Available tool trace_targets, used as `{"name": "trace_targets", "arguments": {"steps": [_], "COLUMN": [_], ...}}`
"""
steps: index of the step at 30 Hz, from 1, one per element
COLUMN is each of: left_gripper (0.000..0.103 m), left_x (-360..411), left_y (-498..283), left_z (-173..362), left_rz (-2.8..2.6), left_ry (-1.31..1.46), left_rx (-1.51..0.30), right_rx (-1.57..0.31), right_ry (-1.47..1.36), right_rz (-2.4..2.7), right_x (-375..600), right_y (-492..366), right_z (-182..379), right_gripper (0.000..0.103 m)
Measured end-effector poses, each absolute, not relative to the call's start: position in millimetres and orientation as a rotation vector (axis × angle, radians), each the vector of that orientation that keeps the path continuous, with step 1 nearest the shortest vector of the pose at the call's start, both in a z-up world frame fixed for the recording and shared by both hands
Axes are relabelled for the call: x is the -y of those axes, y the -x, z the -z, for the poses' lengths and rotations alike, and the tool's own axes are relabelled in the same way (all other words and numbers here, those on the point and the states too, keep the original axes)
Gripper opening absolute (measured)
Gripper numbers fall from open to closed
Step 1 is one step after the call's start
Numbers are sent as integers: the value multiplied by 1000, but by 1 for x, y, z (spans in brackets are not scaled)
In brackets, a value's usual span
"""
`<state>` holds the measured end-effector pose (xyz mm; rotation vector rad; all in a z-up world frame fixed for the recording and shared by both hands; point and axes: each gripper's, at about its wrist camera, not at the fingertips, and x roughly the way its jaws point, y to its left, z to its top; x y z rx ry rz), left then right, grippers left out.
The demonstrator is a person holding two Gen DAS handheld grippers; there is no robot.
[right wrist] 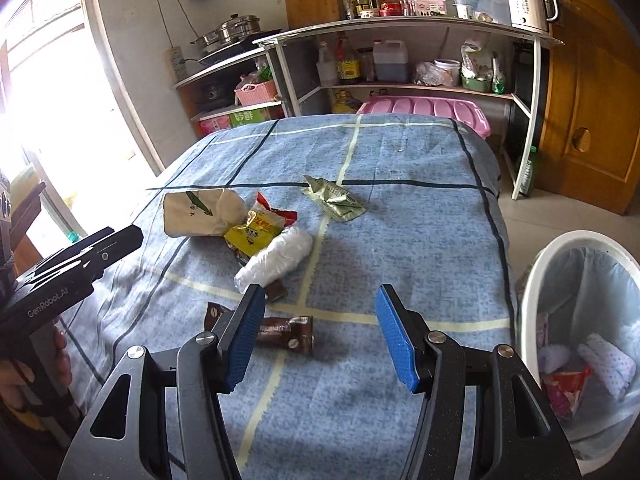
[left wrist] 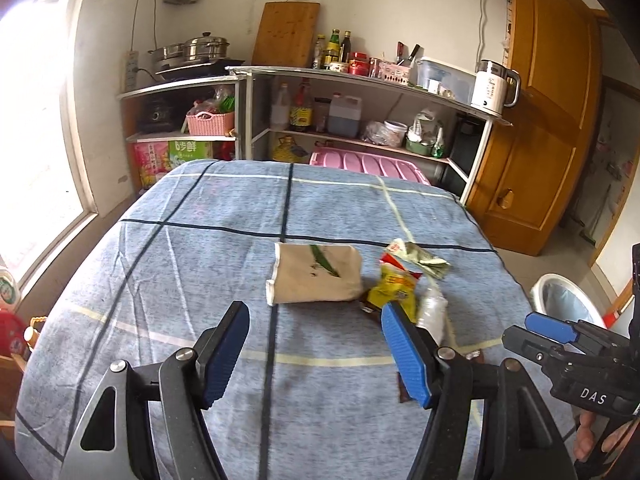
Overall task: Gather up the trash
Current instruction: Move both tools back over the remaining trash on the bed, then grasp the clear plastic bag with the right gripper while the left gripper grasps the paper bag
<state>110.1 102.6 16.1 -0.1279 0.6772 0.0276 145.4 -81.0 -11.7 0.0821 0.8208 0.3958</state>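
Trash (right wrist: 256,236) crumpled, clustered on blue checked cloth (right wrist: 400,208)

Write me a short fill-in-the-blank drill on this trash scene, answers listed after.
1. Both grippers, left and right, have their jaws ____.
2. The crushed beige paper cup bears a ____ leaf print.
3. The white lined trash bin stands to the ____ of the blue checked tablecloth.

Missing words: open; green; right
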Motion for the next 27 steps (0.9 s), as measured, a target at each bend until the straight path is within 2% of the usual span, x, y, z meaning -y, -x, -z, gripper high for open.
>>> {"name": "trace_targets", "arguments": {"steps": [11,27], "left_gripper": [70,70], "left_x": [-133,-125], "left_y": [-156,-202], "left_z": [1,10], "left_rz": [-15,112], "left_ry": [180,148], "left_rx": [-740,-750], "right_rx": [-868,-940], "right_ry": [-129,-206], "right_rz": [-395,-401], "right_x": [56,47], "right_y": [-178,-202], "right_z": [23,39], "right_gripper": [58,58]}}
